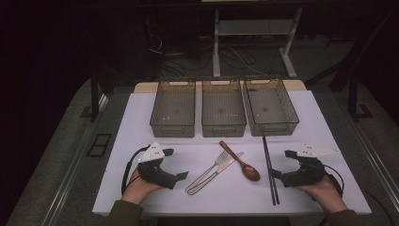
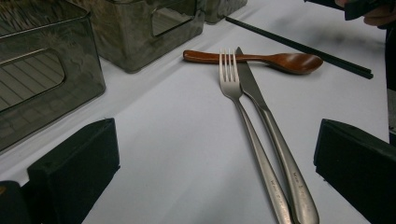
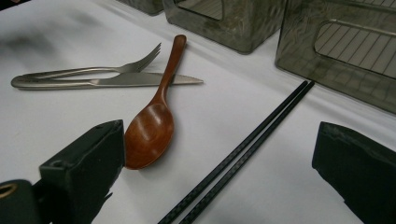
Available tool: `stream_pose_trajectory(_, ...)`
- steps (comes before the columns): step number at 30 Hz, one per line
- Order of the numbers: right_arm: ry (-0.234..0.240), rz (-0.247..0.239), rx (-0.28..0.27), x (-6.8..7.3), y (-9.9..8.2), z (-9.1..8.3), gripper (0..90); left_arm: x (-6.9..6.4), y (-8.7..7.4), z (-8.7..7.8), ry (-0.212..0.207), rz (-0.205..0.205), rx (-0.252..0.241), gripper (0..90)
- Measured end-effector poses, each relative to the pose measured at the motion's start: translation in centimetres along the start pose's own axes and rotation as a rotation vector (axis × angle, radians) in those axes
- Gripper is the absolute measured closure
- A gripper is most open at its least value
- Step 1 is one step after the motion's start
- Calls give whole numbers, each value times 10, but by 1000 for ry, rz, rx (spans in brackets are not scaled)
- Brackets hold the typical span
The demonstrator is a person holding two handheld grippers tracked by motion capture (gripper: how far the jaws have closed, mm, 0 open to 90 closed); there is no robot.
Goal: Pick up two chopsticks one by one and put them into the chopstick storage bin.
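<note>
In the left gripper view the fork [image 2: 243, 116] and knife [image 2: 275, 154] handles run off the bottom edge and the chopsticks [image 2: 299, 46] pass behind the wooden spoon [image 2: 280, 60], while in the right gripper view the chopsticks [image 3: 243, 154] leave the bottom edge and the near bin [image 3: 345, 51] is cropped at right.

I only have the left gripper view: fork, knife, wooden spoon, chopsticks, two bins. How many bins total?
Observer: Three bins in a row, all empty, per the high view.
Operator: Right gripper?
Observer: The right gripper is open, holding nothing, resting on the table right of the chopsticks.
Operator: What is it aimed at?
Observer: Its own view looks along the chopsticks, with the spoon bowl beside its left jaw.
</note>
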State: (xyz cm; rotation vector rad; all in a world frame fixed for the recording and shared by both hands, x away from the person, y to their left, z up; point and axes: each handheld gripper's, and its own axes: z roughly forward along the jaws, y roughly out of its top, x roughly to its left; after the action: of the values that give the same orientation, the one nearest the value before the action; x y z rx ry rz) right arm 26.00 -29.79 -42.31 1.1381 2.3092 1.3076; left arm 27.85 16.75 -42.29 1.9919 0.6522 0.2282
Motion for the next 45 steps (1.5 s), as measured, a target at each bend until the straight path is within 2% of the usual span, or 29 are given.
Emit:
stream_pose_trajectory(8, -56, -3, 11, -2, 10, 2, 23, -1, 0, 0, 0, 6, 4, 0)
stream_pose_trajectory(18, -83, 14, 31, -9, 17, 14, 24, 0, 0, 2, -4, 6, 7, 0)
stream_pose_trajectory(21, -71, 10, 31, -11, 20, 17, 79, -1, 0, 2, -1, 5, 4, 0)
stream_pose_trajectory(26, -89, 14, 34, -15, 24, 23, 83, -1, 1, 3, 0, 5, 2, 0)
stream_pose_trajectory(27, -86, 16, 37, -15, 25, 24, 140, -1, 1, 3, 0, 5, 2, 0)
stream_pose_trajectory(28, -81, 11, 33, -16, 26, 25, 162, -1, 1, 3, -1, 2, 2, 0)
stream_pose_trajectory(32, -74, 15, 47, -19, 30, 30, 167, -1, 1, 3, -8, 0, 3, 0)
stream_pose_trajectory(34, -71, 21, 53, -20, 32, 33, 220, -1, 1, 3, -8, 1, 2, 0)
stream_pose_trajectory(39, -83, 29, 65, -25, 36, 40, 265, -2, 1, 2, -7, -2, 1, 0)
stream_pose_trajectory(40, -91, 29, 64, -27, 38, 43, 303, -2, 1, 2, -7, -2, 0, 0)
stream_pose_trajectory(45, -92, 45, 70, -30, 43, 49, 371, -2, 1, 2, -8, -10, -5, 0)
